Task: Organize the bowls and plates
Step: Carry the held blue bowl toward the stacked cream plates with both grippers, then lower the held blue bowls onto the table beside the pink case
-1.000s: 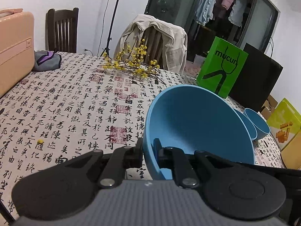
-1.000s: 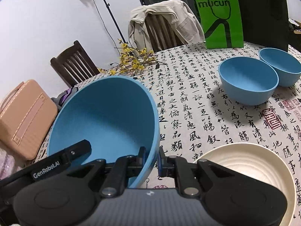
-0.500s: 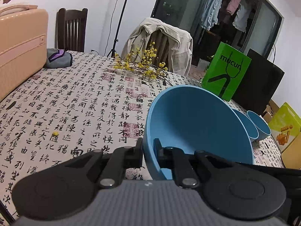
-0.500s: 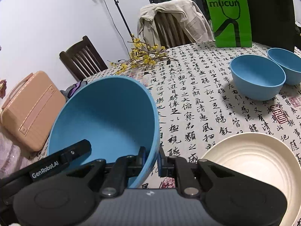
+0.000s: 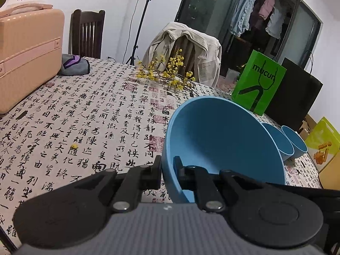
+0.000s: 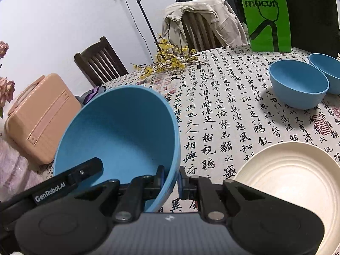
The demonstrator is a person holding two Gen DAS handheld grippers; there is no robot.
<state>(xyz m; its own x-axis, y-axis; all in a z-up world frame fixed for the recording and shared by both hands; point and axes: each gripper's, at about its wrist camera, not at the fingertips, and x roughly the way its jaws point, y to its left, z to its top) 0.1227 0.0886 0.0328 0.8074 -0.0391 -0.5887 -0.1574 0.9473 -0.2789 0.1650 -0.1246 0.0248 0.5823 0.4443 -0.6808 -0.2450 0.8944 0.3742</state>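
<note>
Bowl: large blue bowl [image 5: 221, 140] pinched at opposite rims by our left gripper [image 5: 167, 171] and right gripper [image 6: 171, 179], jaws tight.
Change: we've carried it sideways; background slid rightward in both views.
Meaning: probably heading to the small bowls [image 6: 297, 85] for stacking.

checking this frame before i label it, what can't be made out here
- Big blue bowl: its base and underside are hidden in both views by its own wall and the tongs.
- White plate: cut off by the right and bottom edges of the right wrist view, near side behind the tongs.
- Two small blue bowls: mostly hidden behind the big bowl in the left wrist view.
- Snack bag: cut off by the right edge; print too small.
</note>
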